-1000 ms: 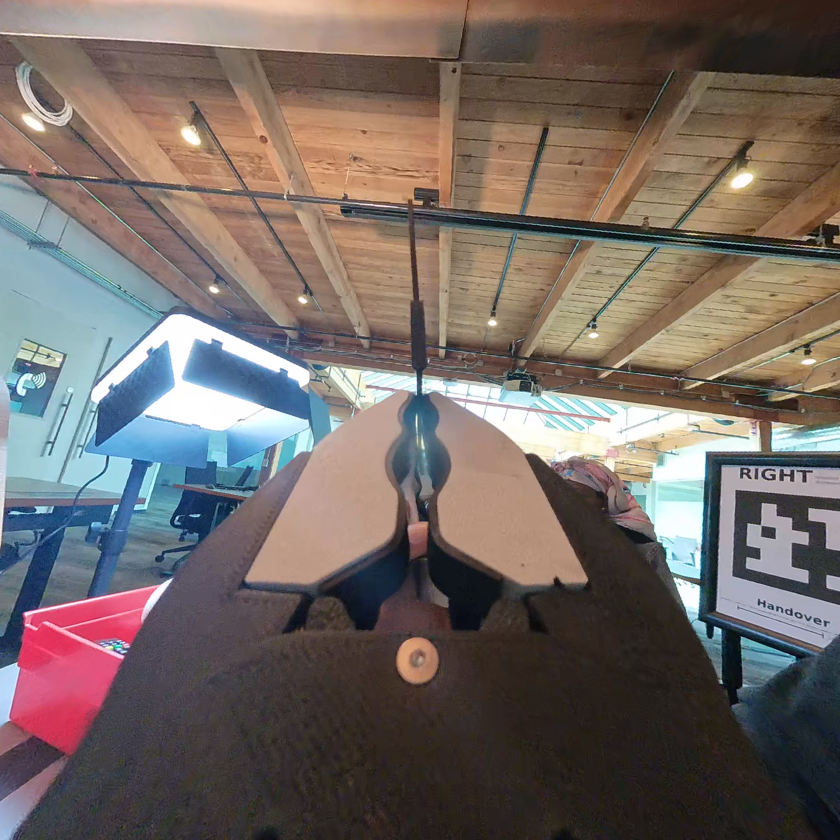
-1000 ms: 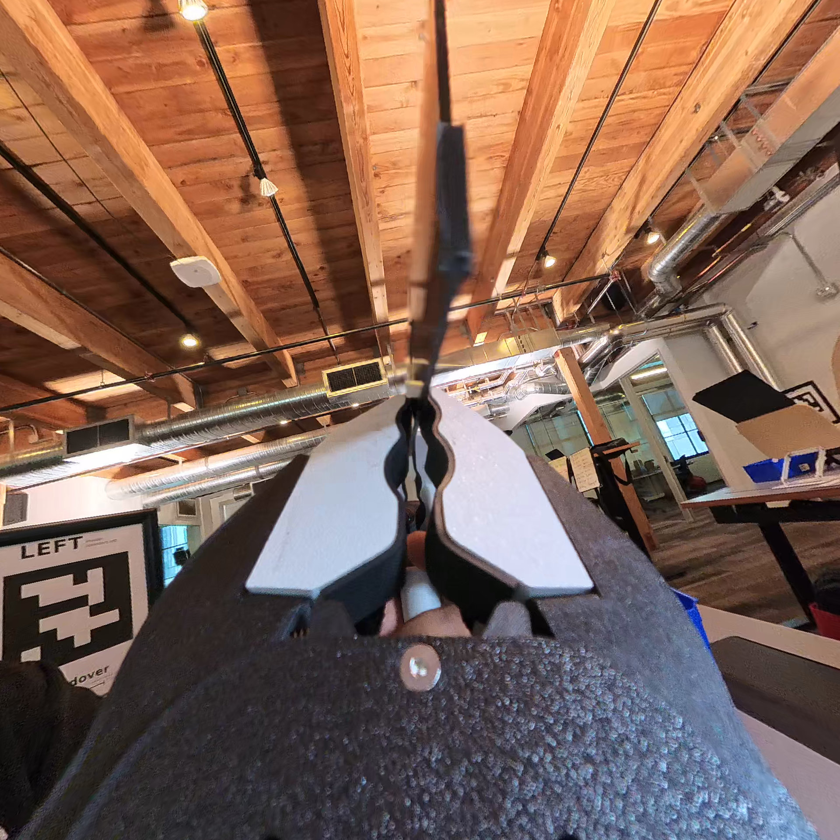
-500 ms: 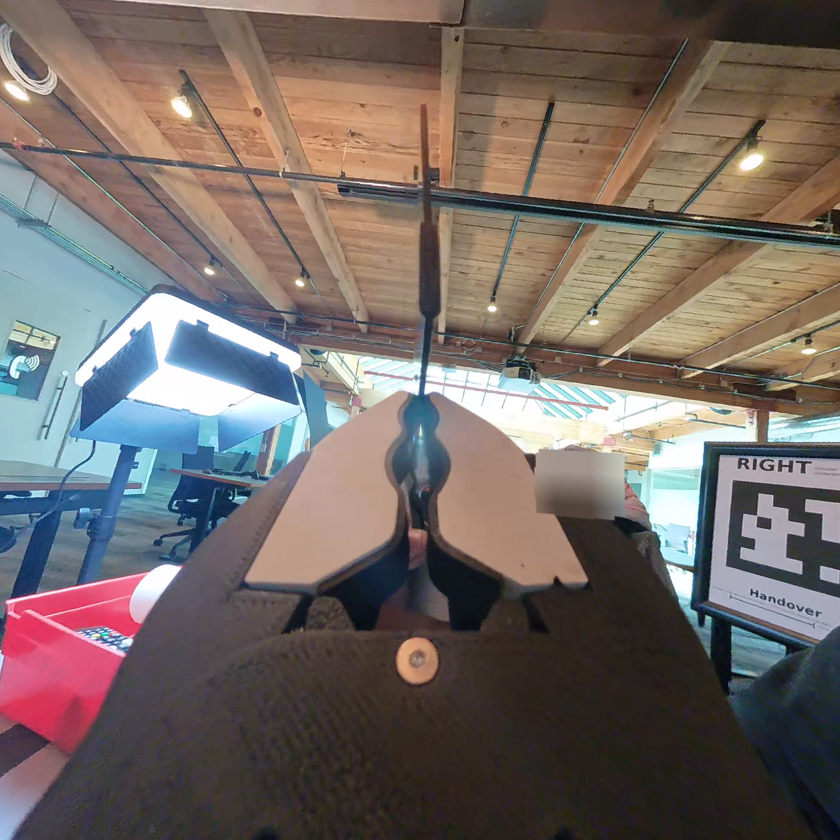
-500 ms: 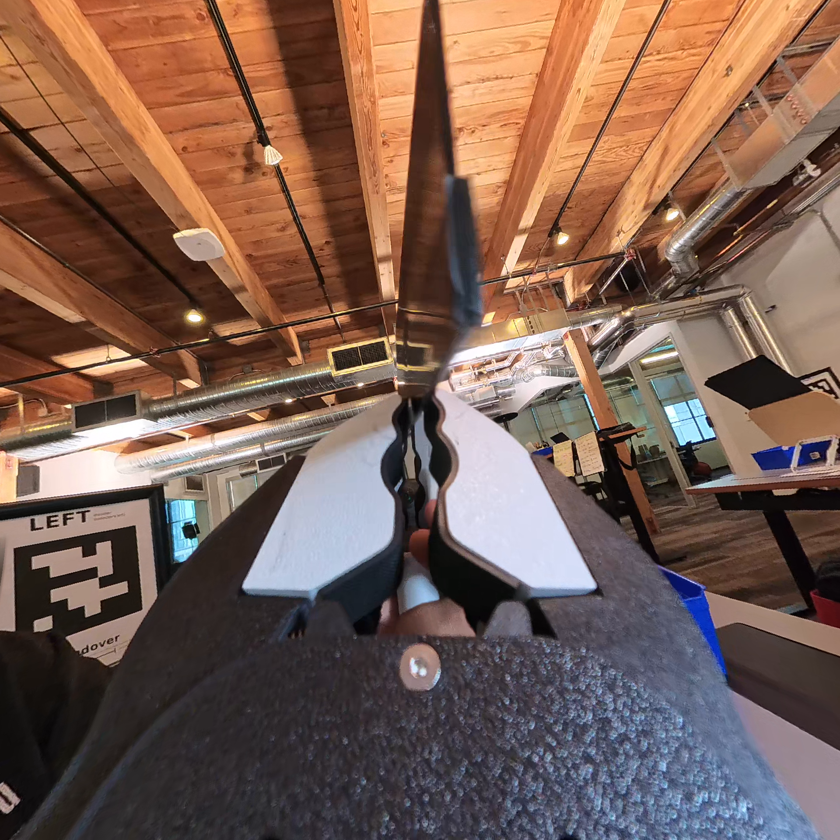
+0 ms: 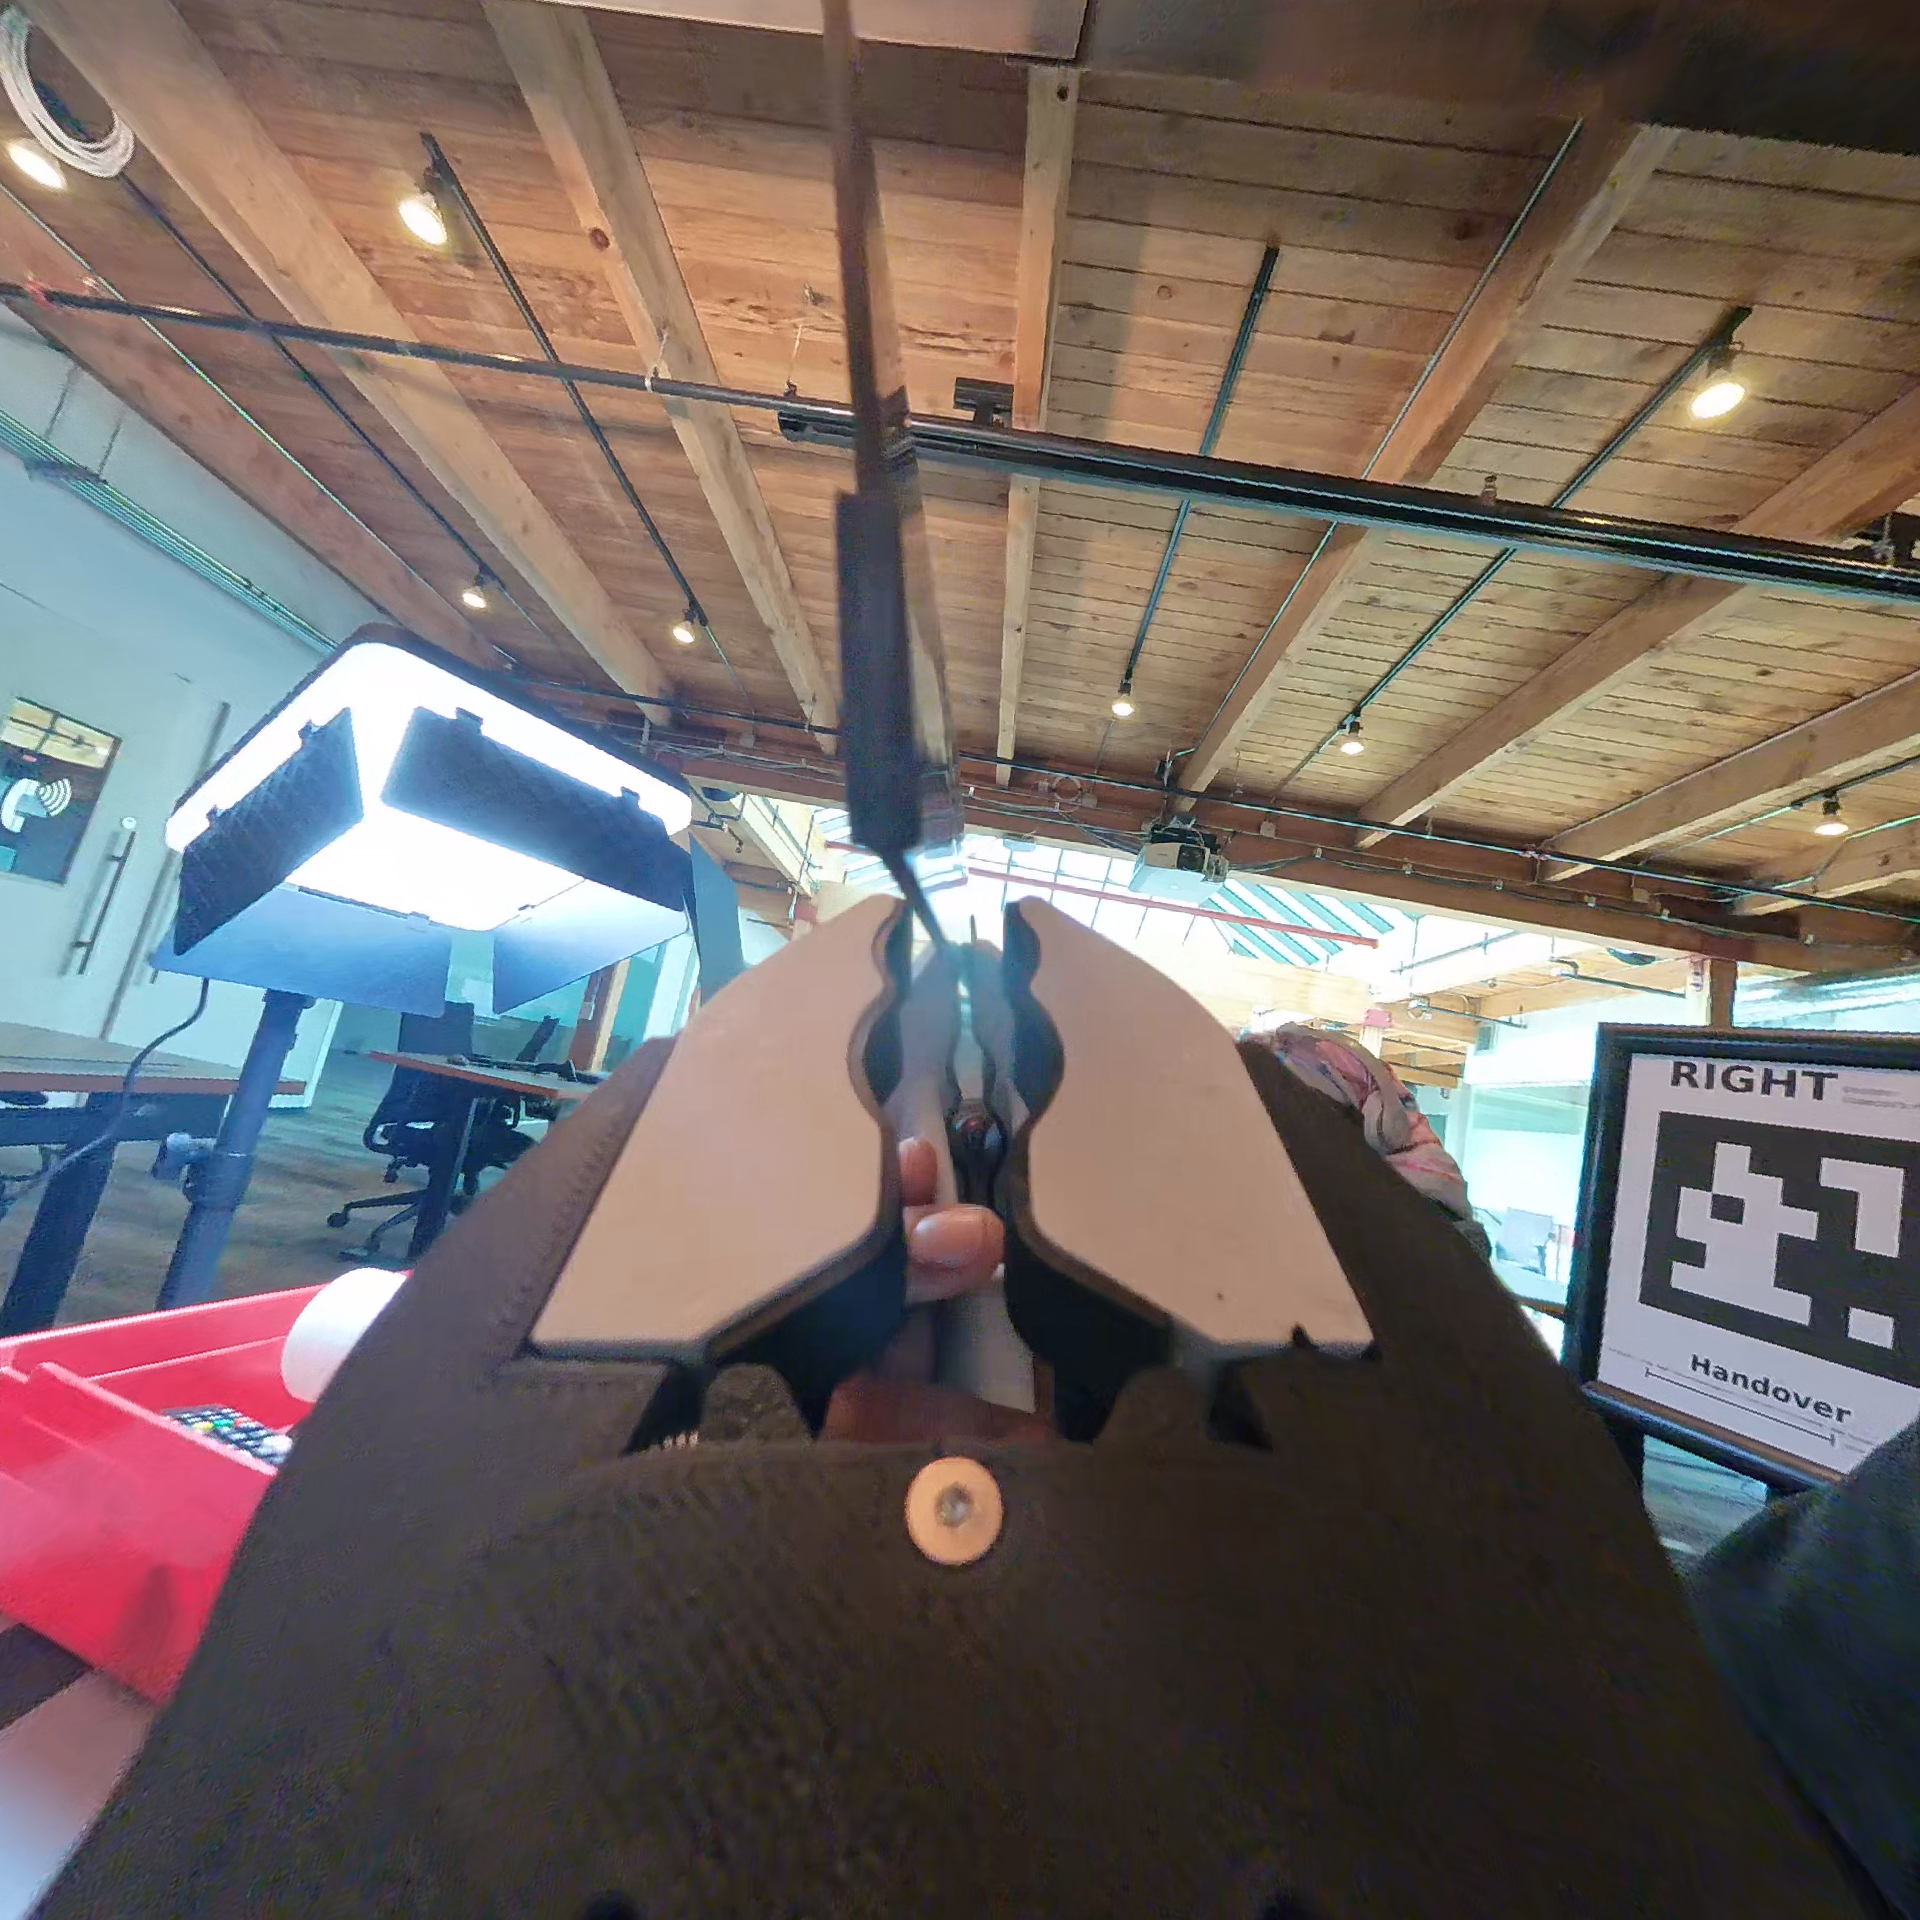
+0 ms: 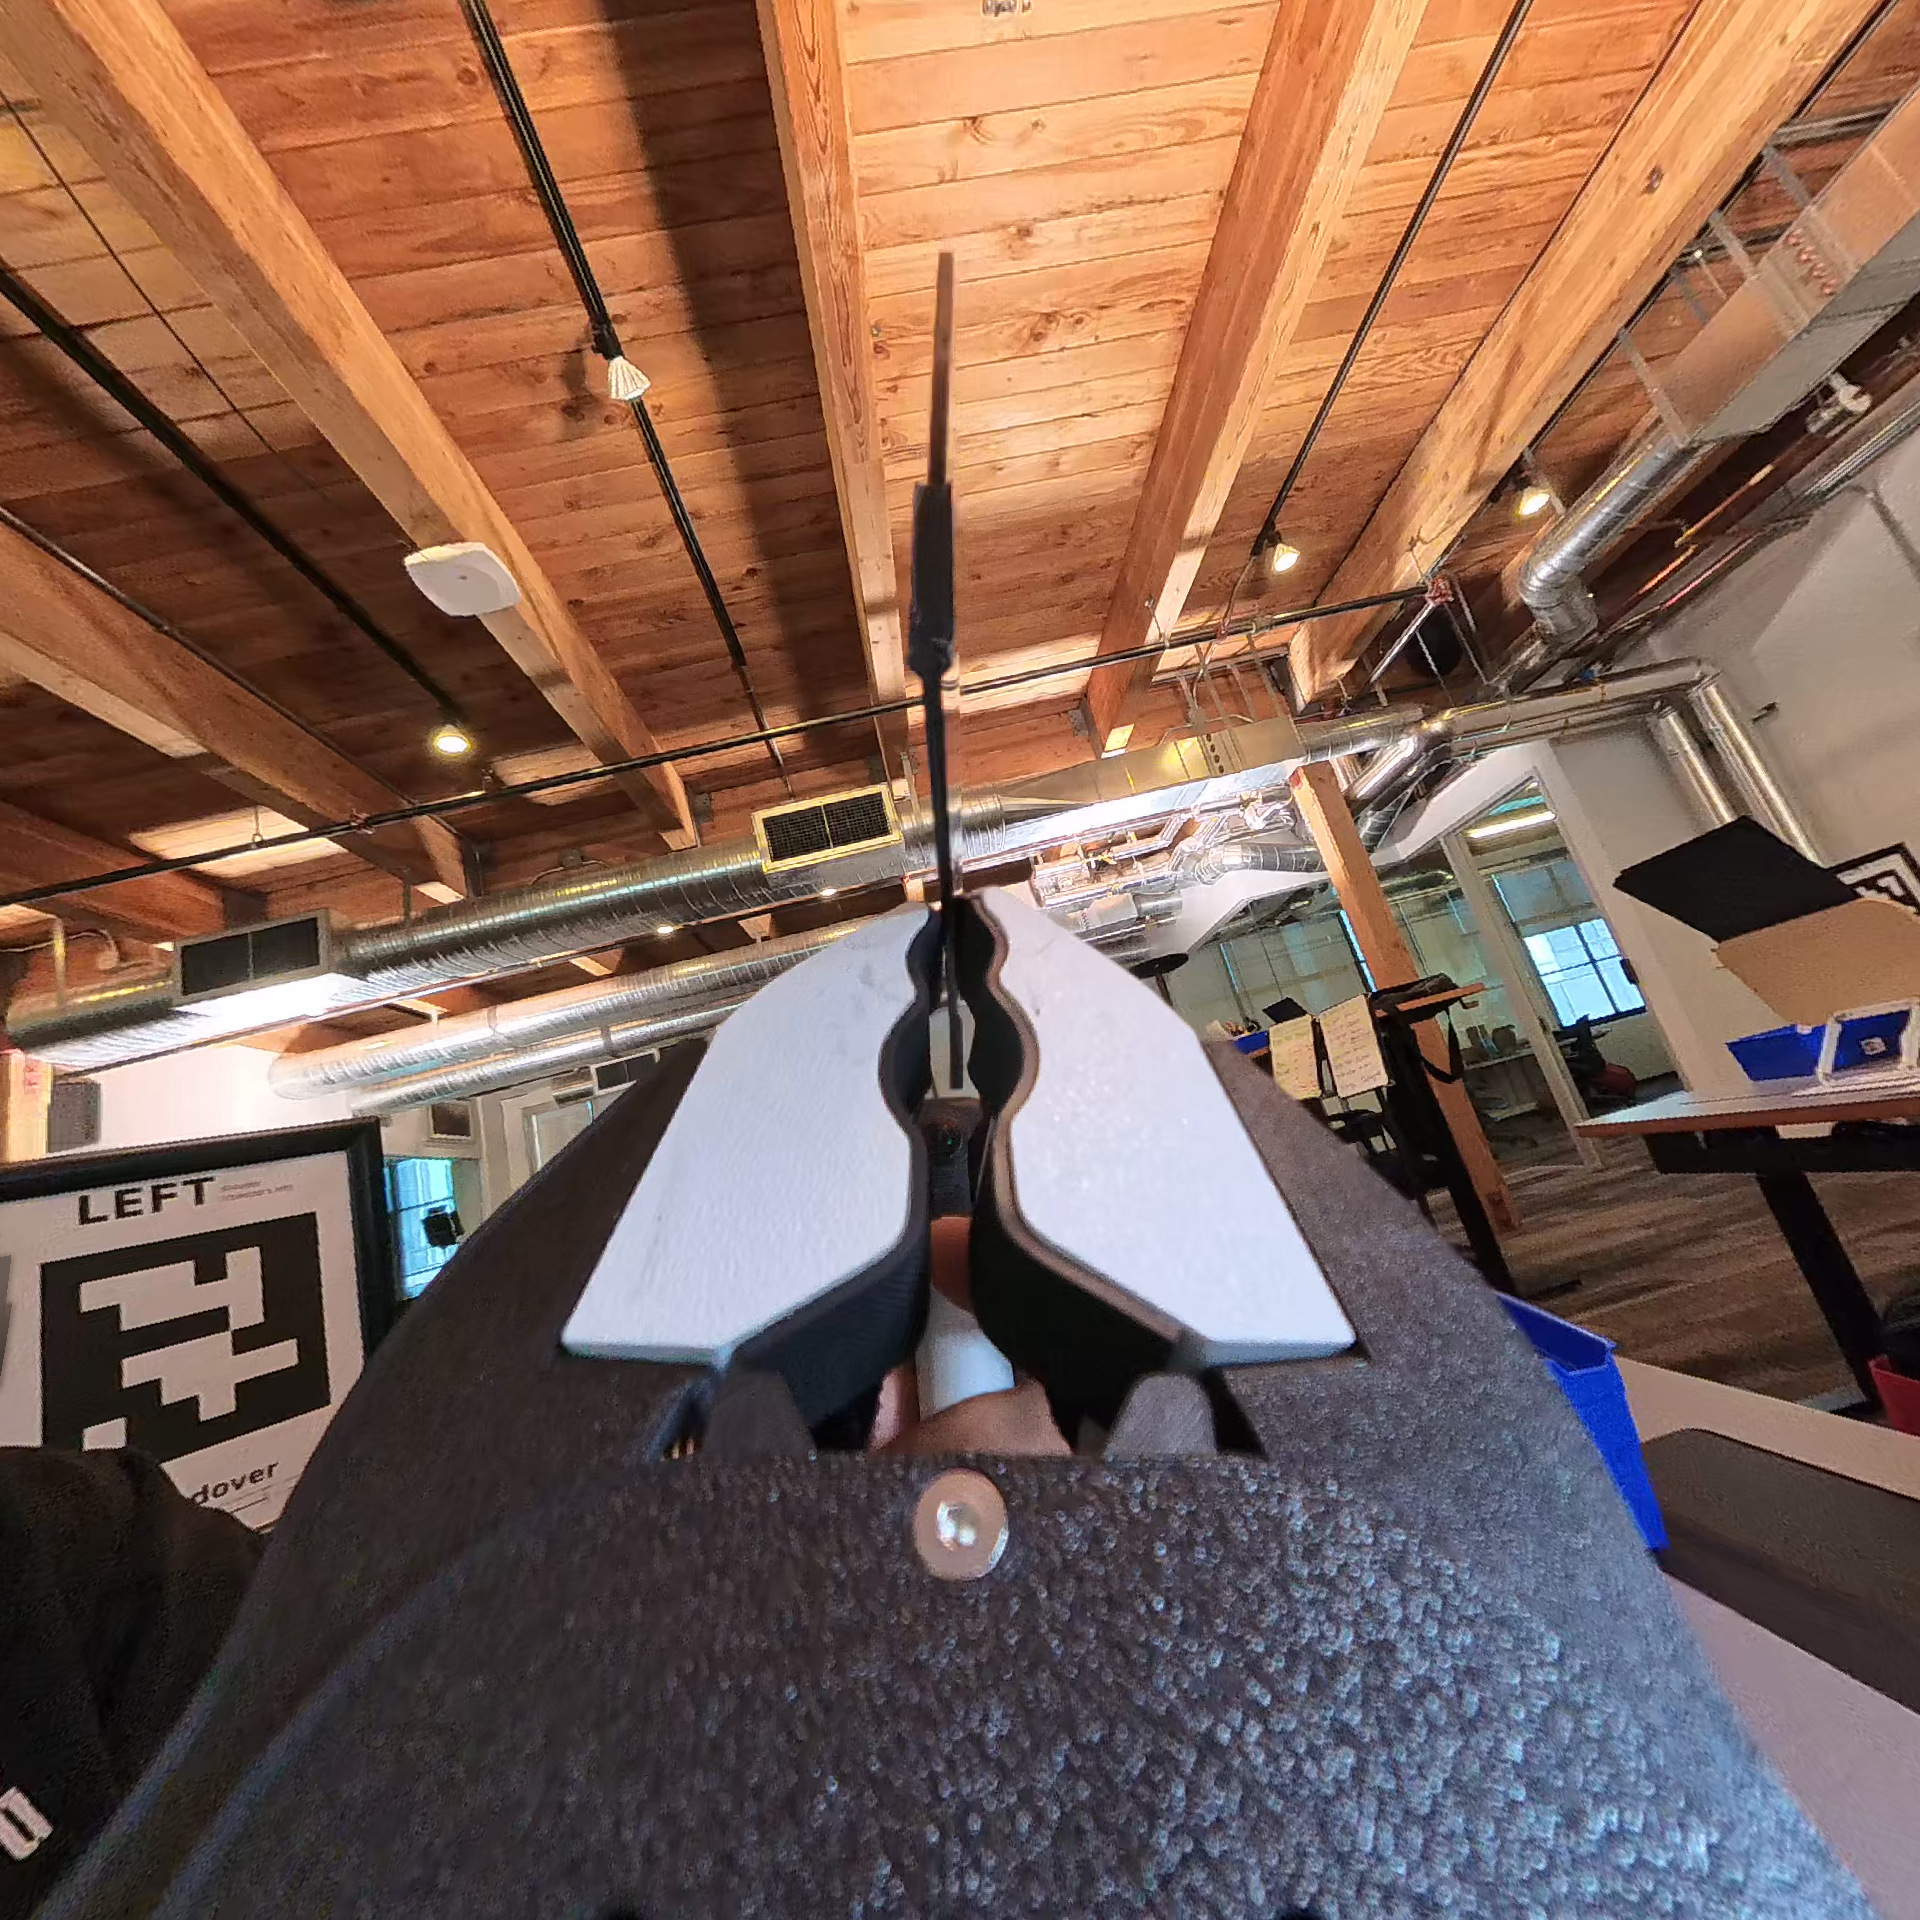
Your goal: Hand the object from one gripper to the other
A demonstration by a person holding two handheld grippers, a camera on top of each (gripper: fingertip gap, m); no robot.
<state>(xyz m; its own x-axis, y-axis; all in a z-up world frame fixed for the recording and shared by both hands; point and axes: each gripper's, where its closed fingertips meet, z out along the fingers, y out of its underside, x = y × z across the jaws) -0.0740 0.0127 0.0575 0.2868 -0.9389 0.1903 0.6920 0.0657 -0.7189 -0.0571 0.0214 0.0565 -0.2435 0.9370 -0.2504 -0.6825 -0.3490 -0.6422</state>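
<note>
- Plainly, the left tool (image 5: 954, 920) stands narrowly open. The thin lower end of the object (image 5: 878, 644) dips into the gap, leaning toward the left finger. Whether it touches that finger I cannot tell, but nothing there clamps it.
- The red bin (image 5: 94, 1455) sits low on the far left of this view, well apart from the handover.
- The object shows edge-on as a flat, dark strip with a thicker black section partway up, rising above the fingertips toward the wooden ceiling.
- It is probably light and fairly stiff, since it stands up without drooping. Being so thin, it could twist or slip sideways in a pinch, so the flat faces low on the stem look like the place to hold it.
- The right tool (image 6: 951, 914) is closed on the object (image 6: 932, 582) and pinches the thin stem right at its tips, with the rest standing nearly upright above.
- Both tools point steeply upward, their tips close together around the same stem. A fingertip (image 5: 940, 1236) of the person shows behind the left tool's jaws.
- As I read it, the right tool now carries the object, and the left needs only to draw clear.
</note>
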